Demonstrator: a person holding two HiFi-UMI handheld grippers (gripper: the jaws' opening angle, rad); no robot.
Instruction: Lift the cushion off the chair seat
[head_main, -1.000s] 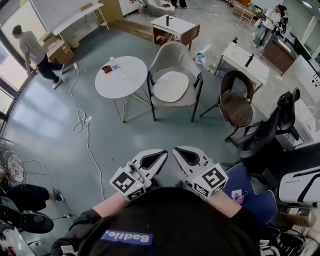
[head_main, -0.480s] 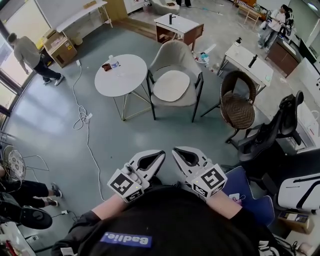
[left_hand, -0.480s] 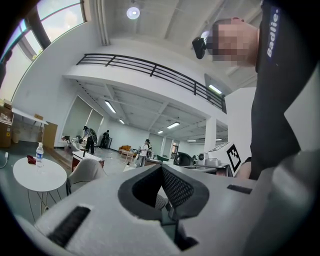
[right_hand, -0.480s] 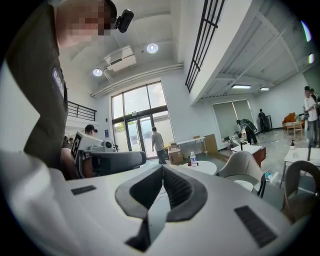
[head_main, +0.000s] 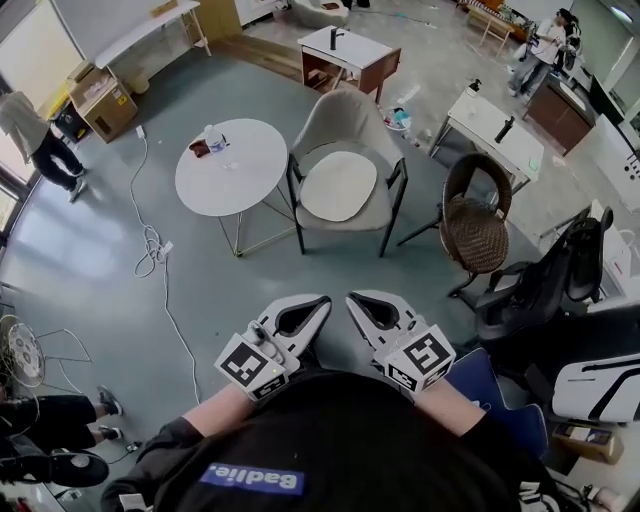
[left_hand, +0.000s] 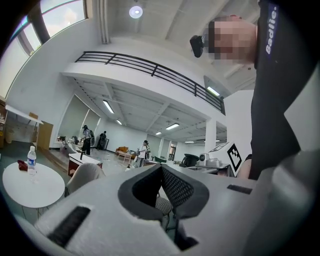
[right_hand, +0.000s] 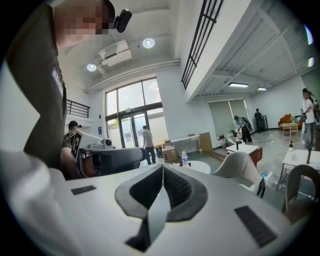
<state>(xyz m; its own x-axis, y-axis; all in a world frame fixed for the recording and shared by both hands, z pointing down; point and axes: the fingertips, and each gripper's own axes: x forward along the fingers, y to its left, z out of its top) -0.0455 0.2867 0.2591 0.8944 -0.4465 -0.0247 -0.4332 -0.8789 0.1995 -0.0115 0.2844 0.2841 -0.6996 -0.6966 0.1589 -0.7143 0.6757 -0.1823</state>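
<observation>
1. The left gripper (head_main: 323, 302) and the right gripper (head_main: 352, 300) are held side by side close to the person's chest. Each one's jaws are pressed together with nothing between them, and their tips point toward the chair.
2. Bare grey floor lies between the grippers and the armchair (head_main: 345, 112), so both are well apart from it.
3. The cushion (head_main: 340, 185), a cream oval, lies flat on the beige armchair's seat, between its dark armrests. In the head view its long axis runs from the seat's front edge toward the backrest, slanting a little to the right.
4. A round white table (head_main: 235, 180) stands just beside the armchair on its left. It carries an upright water bottle (head_main: 213, 138) and a small dark red thing (head_main: 199, 149).
5. A brown wicker chair (head_main: 475, 230) stands to the armchair's right.
6. A cardboard box (head_main: 98, 100) sits on the floor at far left; its contents cannot be made out.
</observation>
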